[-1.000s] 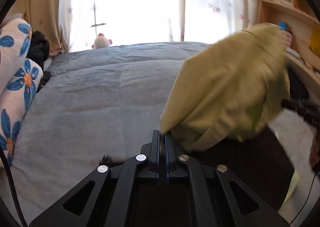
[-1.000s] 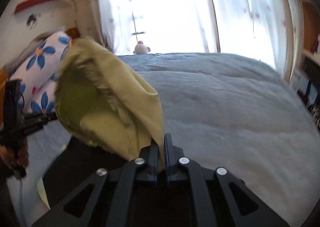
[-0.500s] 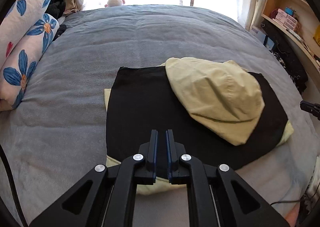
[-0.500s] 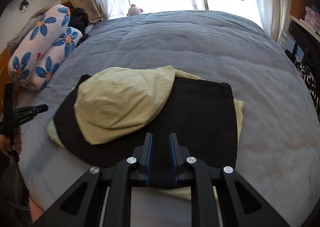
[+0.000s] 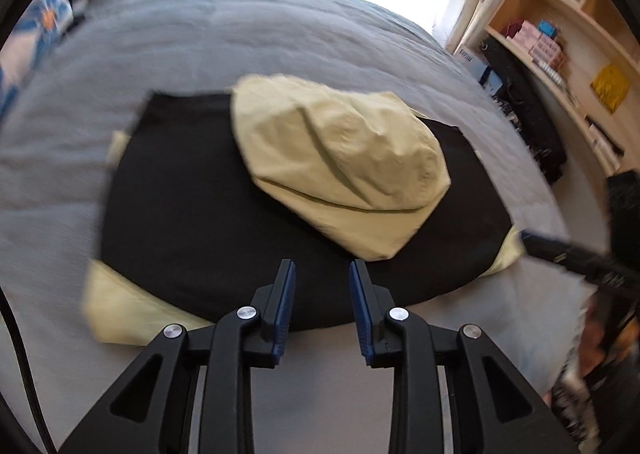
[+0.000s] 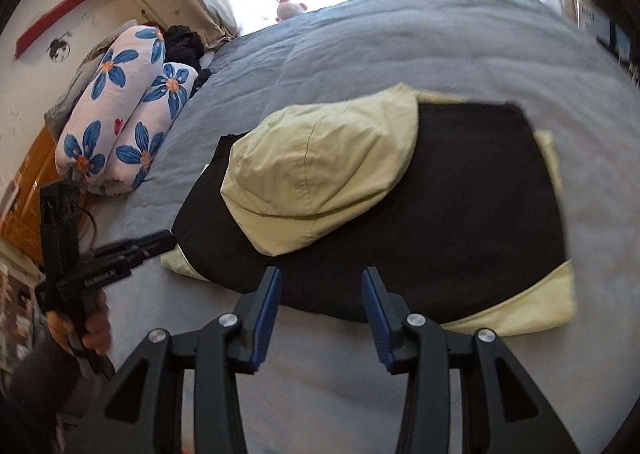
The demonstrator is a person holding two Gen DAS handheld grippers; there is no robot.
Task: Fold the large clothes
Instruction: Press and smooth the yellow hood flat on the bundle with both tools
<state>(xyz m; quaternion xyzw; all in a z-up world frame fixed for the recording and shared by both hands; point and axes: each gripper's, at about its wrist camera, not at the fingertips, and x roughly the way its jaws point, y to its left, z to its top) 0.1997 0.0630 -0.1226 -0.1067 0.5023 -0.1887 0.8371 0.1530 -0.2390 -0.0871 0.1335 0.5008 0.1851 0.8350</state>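
Observation:
A large garment lies flat on the grey bed (image 5: 280,46) (image 6: 400,46), black lining (image 5: 192,206) (image 6: 460,214) up, with pale yellow-green edges showing around it. Its yellow-green hood (image 5: 340,158) (image 6: 320,166) lies folded onto the black part. My left gripper (image 5: 322,274) hovers over the garment's near edge, jaws opening, nothing between them. My right gripper (image 6: 320,280) hovers over the same near edge further along, jaws opening and empty too. Each gripper shows in the other's view: the right one (image 5: 560,250), the left one (image 6: 132,250) held by a hand.
Two floral pillows (image 6: 120,126) lie at the bed's left side with a dark bundle (image 6: 184,44) behind. A small plush toy (image 6: 290,8) sits by the bright window. Wooden shelves (image 5: 568,34) with boxes stand right of the bed.
Both grippers let go of the yellow-green hood, which dropped onto the black lining. They then tipped downward toward the garment's near edge and their jaws parted.

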